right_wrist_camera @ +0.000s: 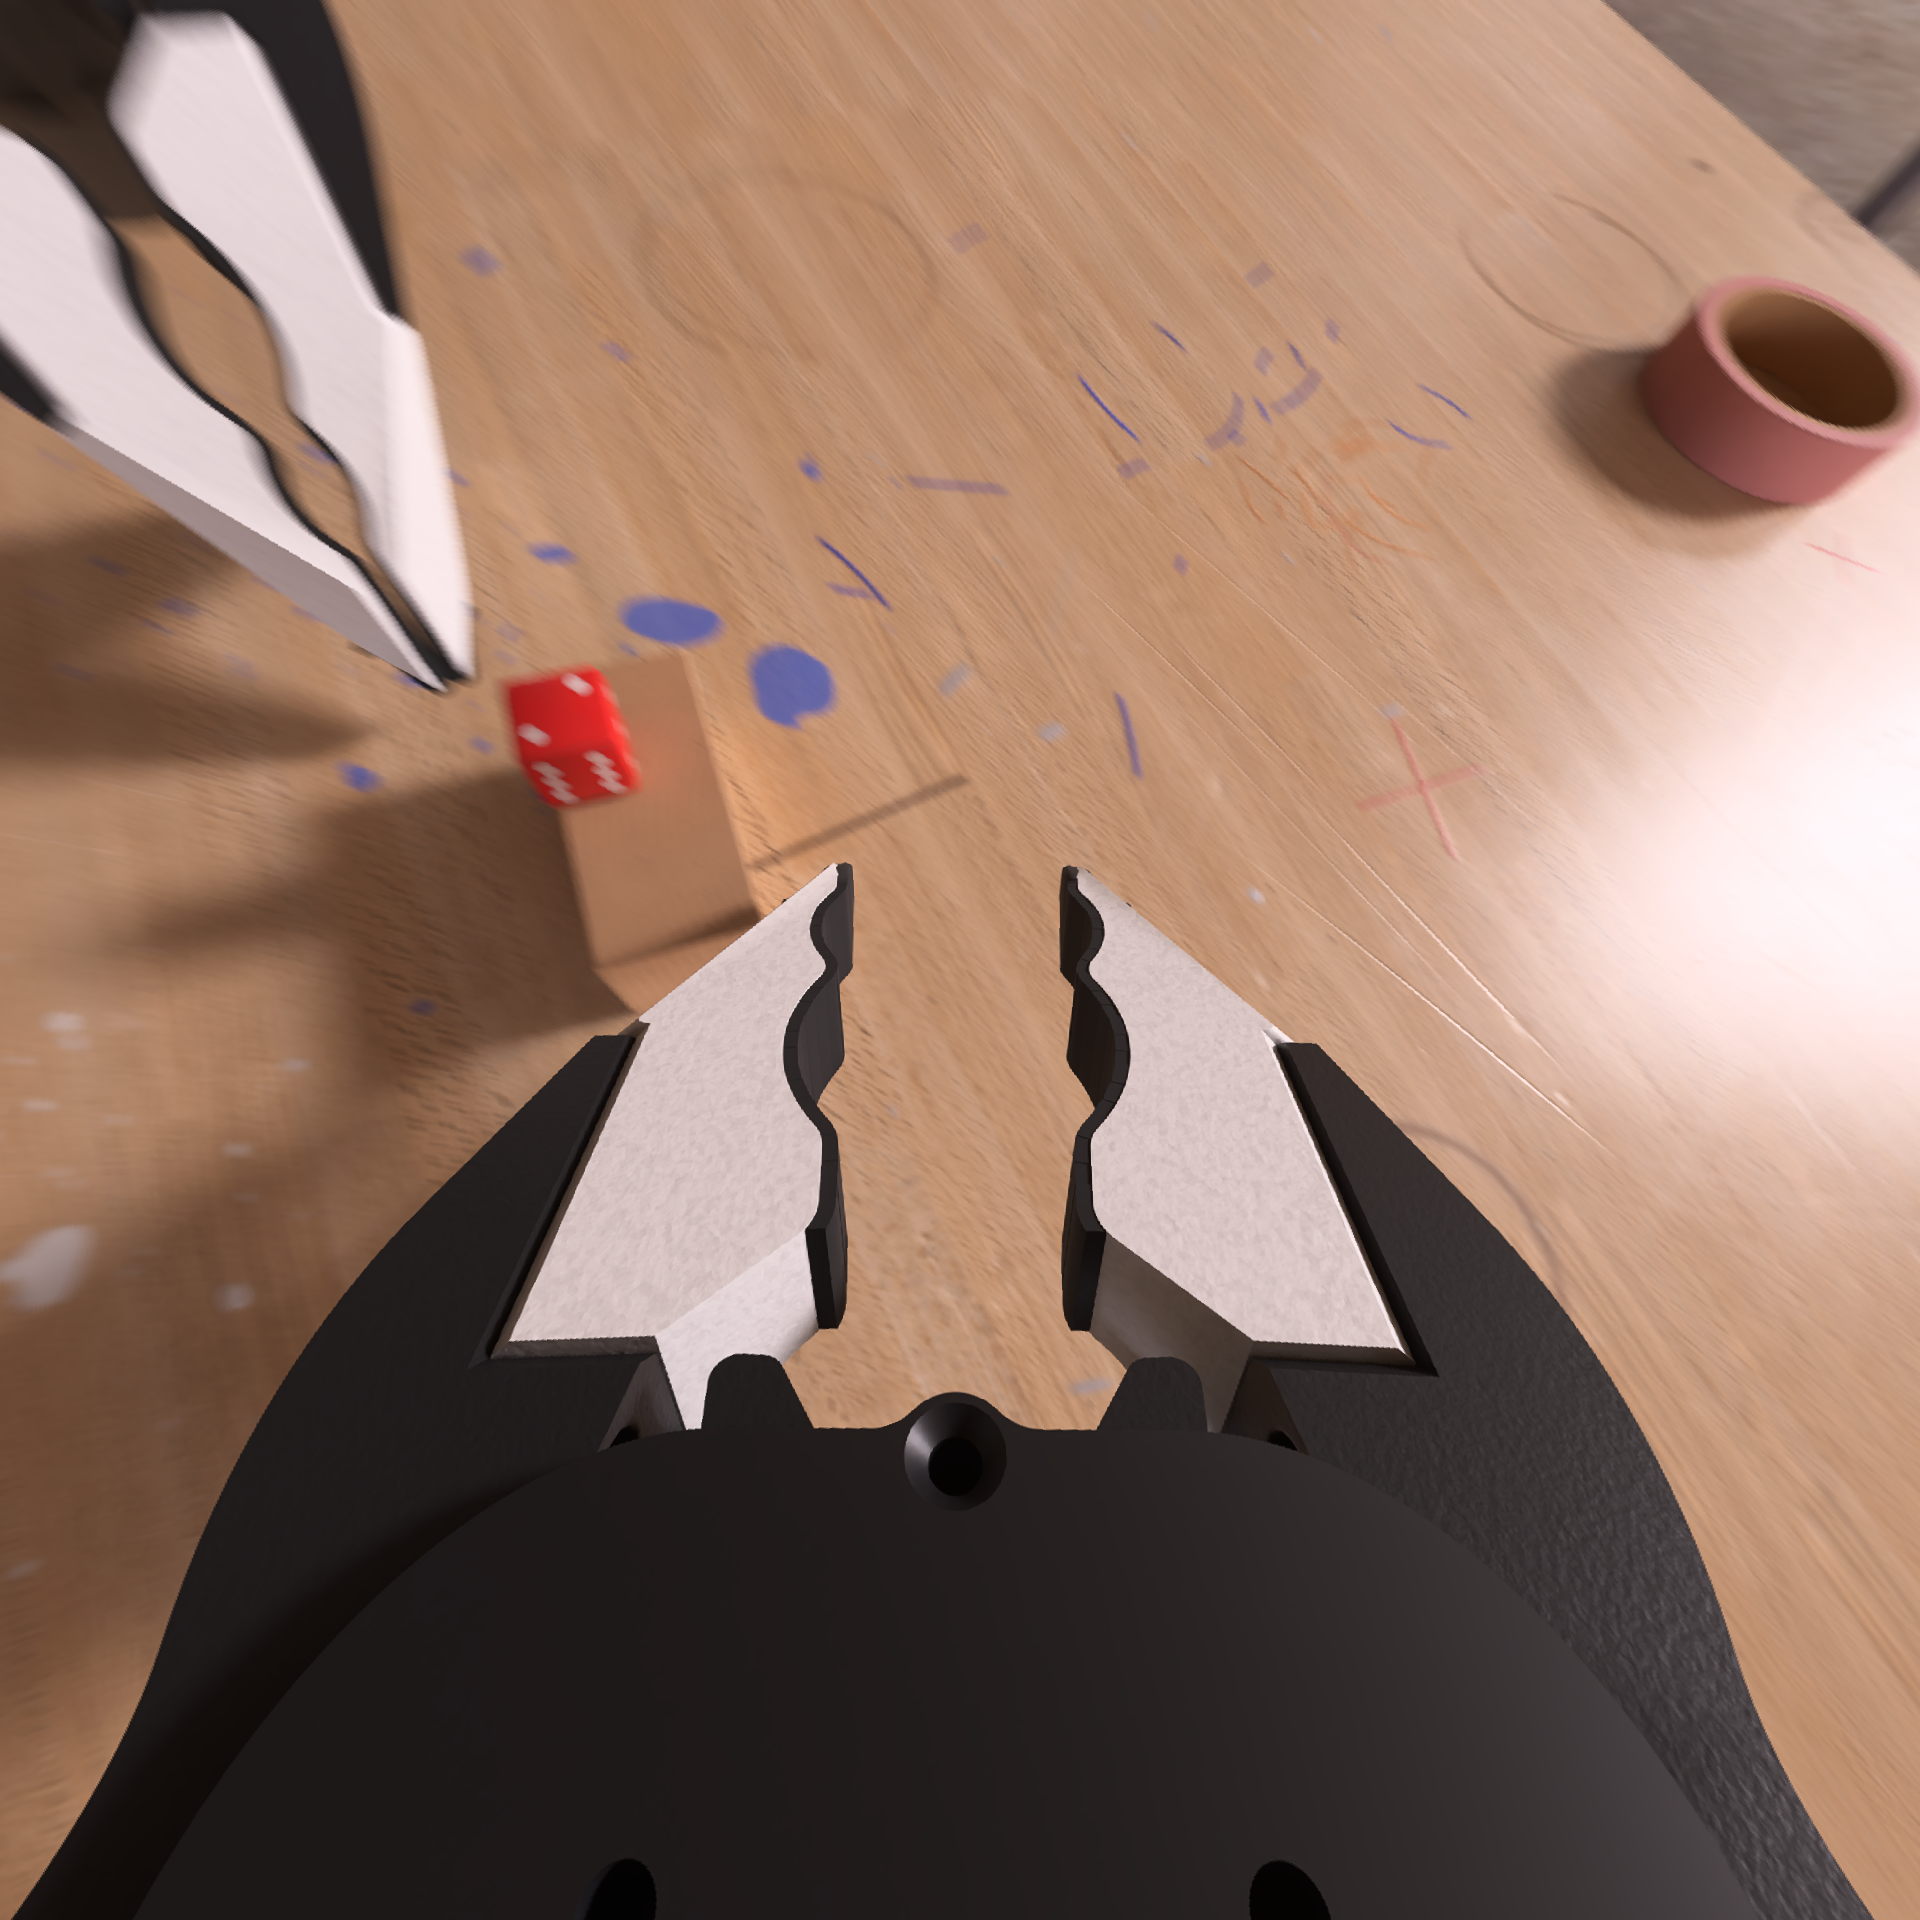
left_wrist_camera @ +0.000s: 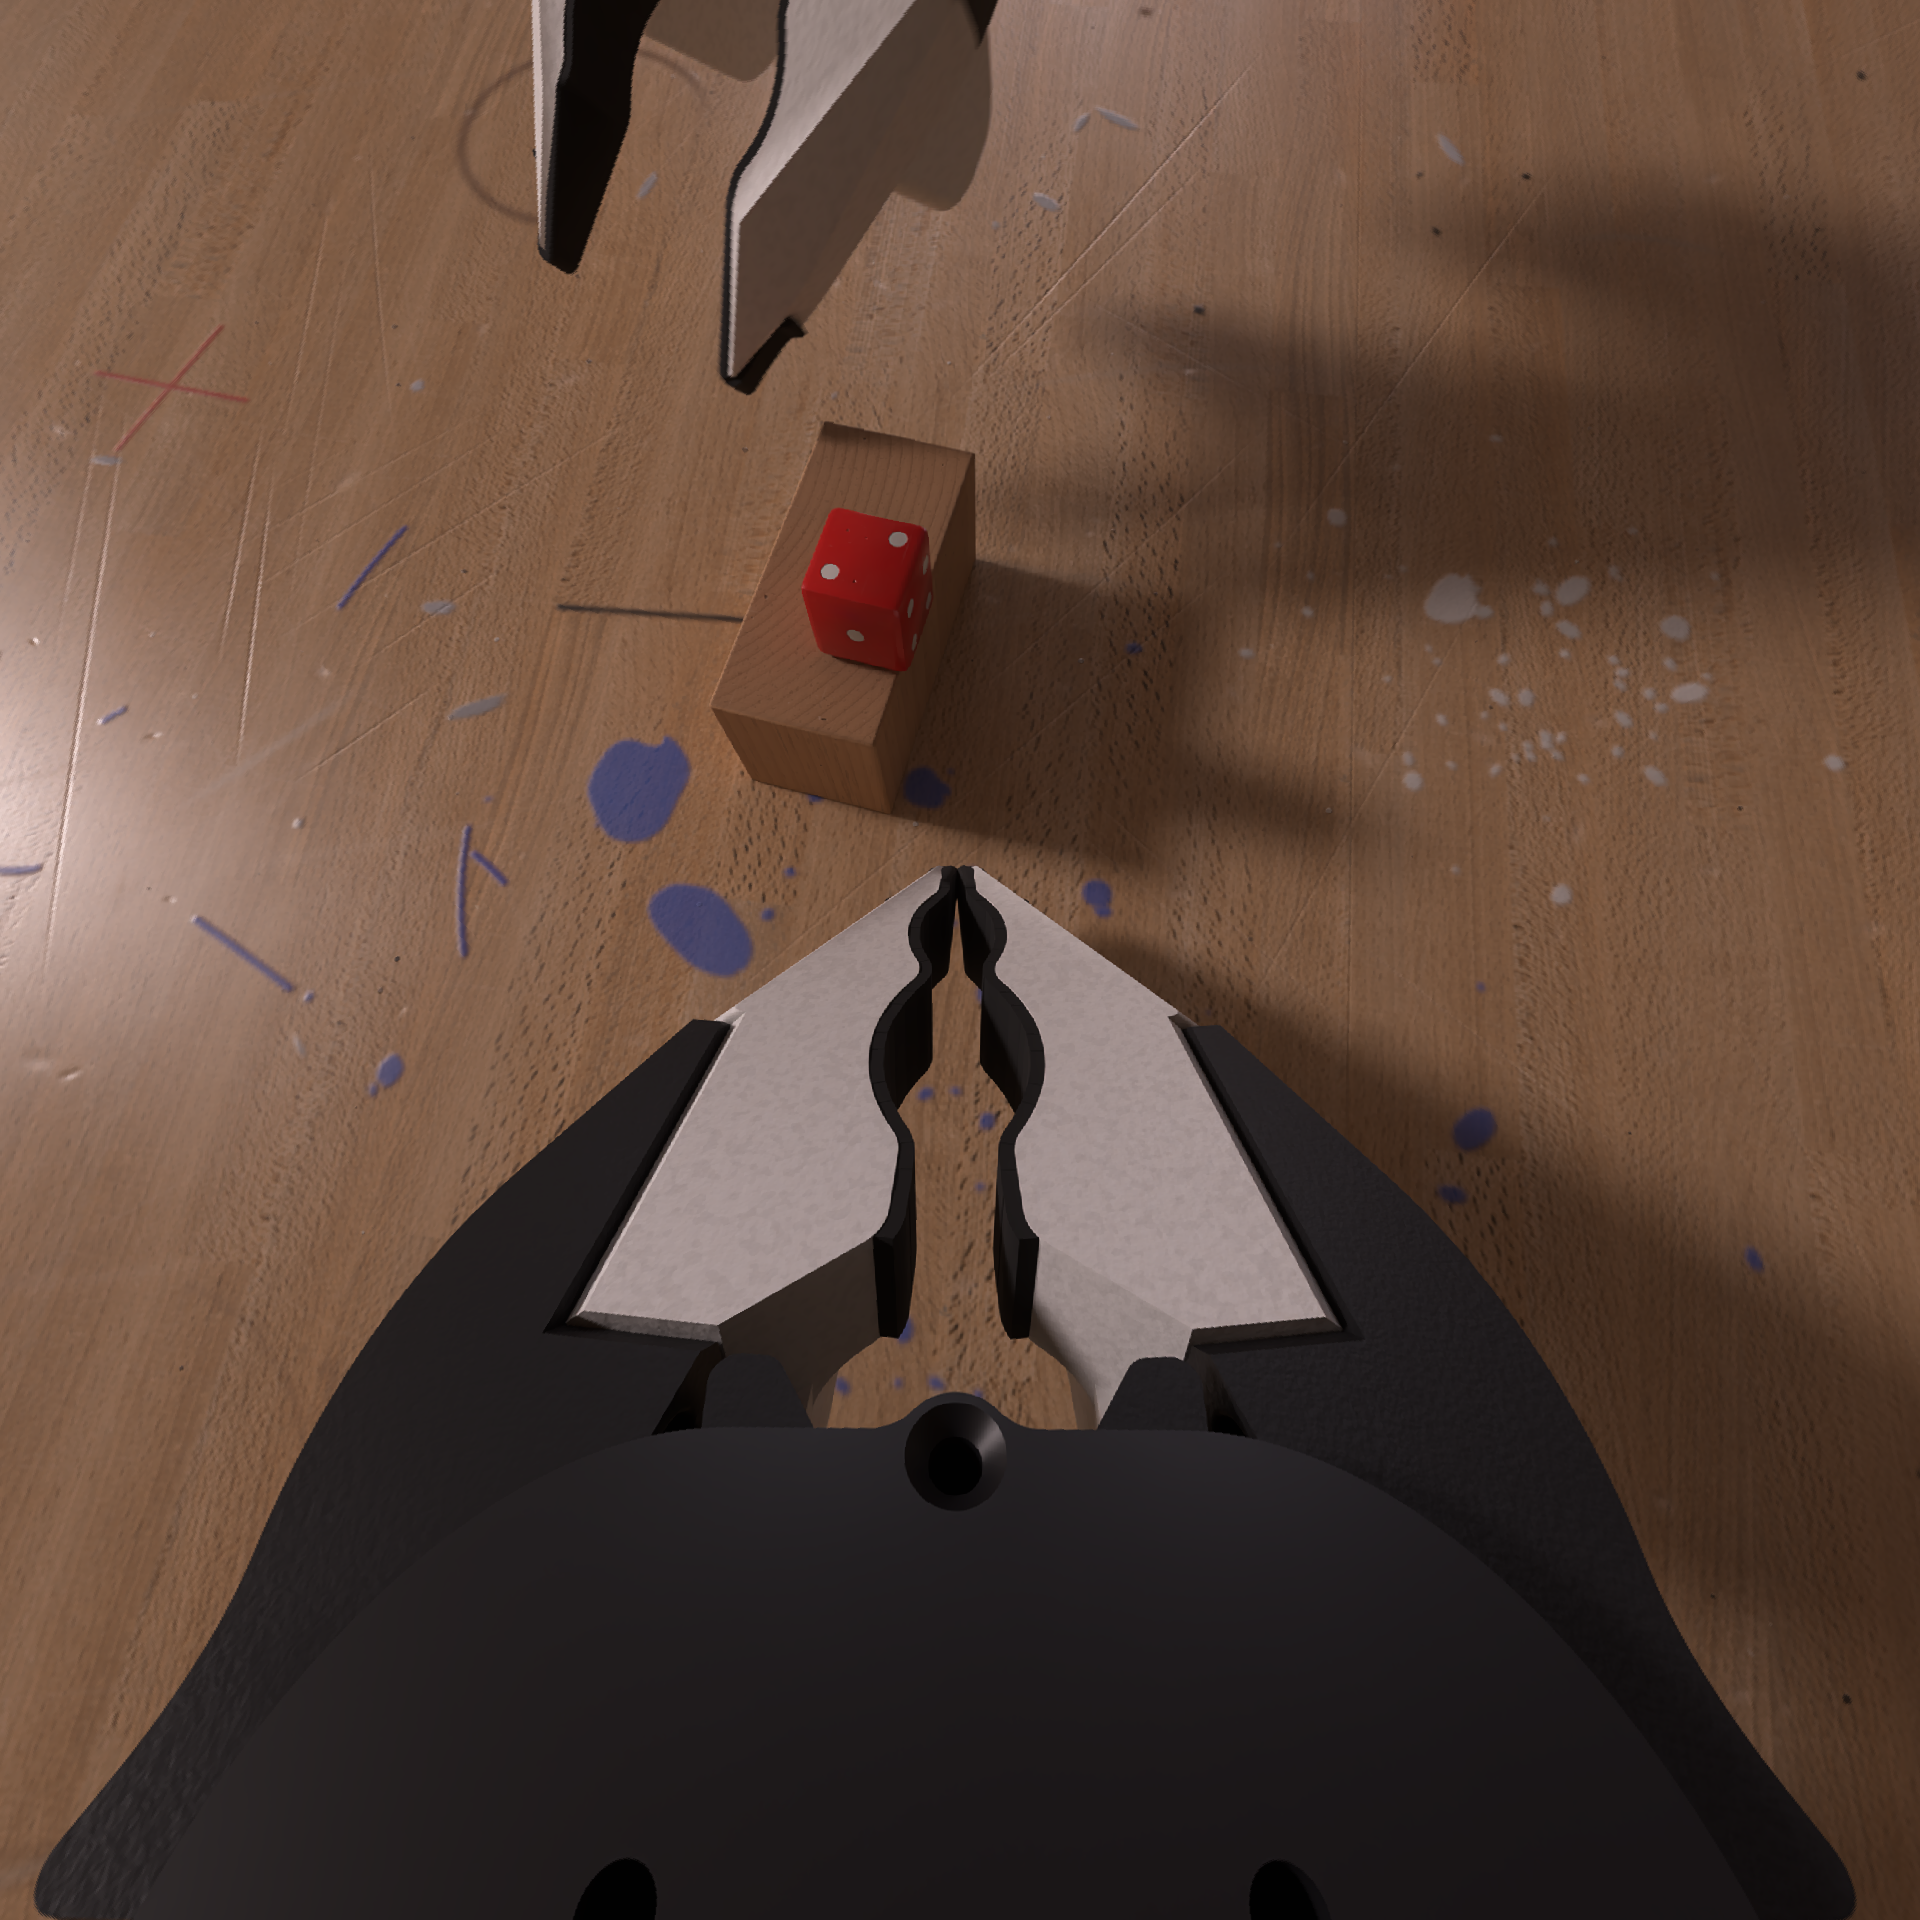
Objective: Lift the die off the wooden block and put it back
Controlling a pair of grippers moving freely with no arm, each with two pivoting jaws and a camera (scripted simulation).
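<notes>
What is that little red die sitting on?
The red die rests on a wooden block, which stands on the paint-flecked table. The block's top directly beneath the die is covered.

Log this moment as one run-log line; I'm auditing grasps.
die: on wooden block, free | left hand-held gripper: shut, empty | right hand-held gripper: open, empty | tape roll: untouched

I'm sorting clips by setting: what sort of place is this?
Probably a craft or workshop bench: a worn wooden tabletop with scratches, blue paint blots and white spatter, plus a pink tape roll.
</notes>
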